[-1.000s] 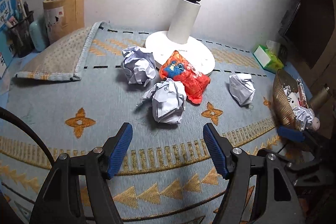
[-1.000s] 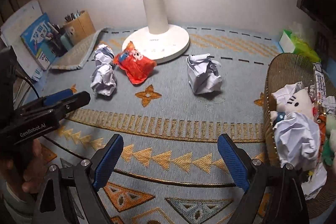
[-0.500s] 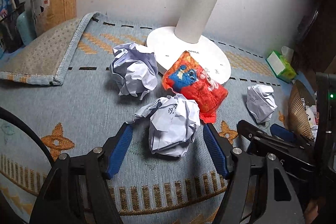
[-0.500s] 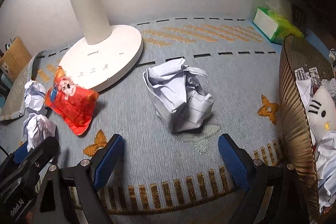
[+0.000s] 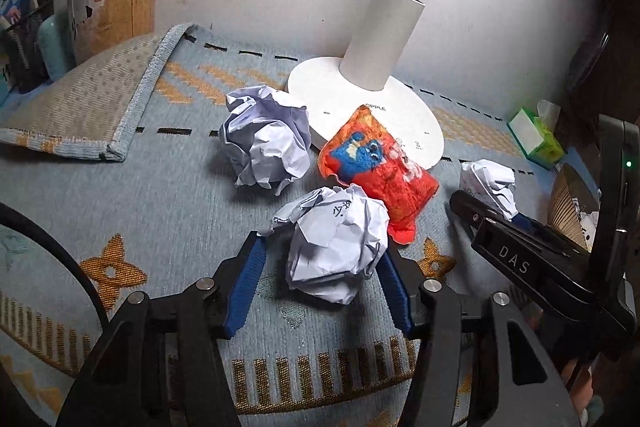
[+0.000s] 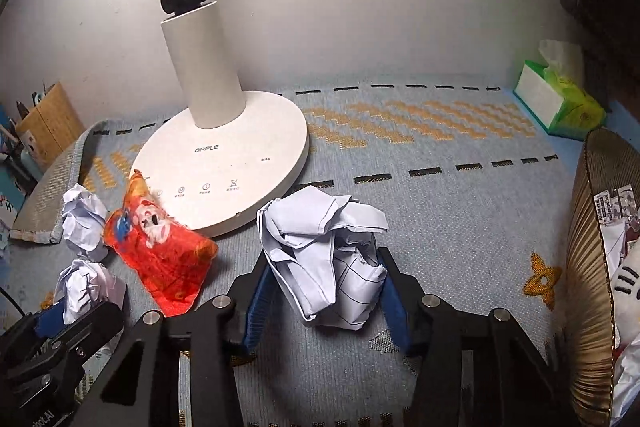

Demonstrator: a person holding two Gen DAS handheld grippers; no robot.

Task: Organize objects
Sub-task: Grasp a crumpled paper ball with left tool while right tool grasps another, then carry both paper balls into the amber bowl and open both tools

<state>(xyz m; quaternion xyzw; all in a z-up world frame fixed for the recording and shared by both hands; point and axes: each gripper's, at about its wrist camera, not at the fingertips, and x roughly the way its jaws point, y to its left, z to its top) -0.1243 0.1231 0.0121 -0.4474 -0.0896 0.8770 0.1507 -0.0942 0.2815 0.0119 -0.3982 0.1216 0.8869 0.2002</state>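
Claws on both sides are closing at once, each around its own ball of crumpled paper on the patterned desk mat (image 5: pixel 132 195). The left claw (image 5: pixel 320 275) has the written-on paper ball (image 5: pixel 336 247) between its blue pads; the right pad looks to be touching the paper, while a small gap shows at the left pad. The right claw (image 6: pixel 320 291) brackets the lined paper ball (image 6: pixel 328 259), its pads close against or touching the paper on both sides; whether they already squeeze it cannot be told. Both balls sit on the mat, in front of the white lamp base (image 6: pixel 224 167). A third paper ball (image 5: pixel 266 139) and a red snack bag (image 5: pixel 376 175) lie between them, untouched.

The step in hand appears to be the double grasp of the scrap paper. Next, each claw likely needs to finish closing until the paper is firmly pinched, then lift. The woven basket (image 6: pixel 592 247) at the right, which already holds crumpled paper and a plush toy, seems the probable destination. Crumpled paper yields, so a loose pinch could let a ball slip.
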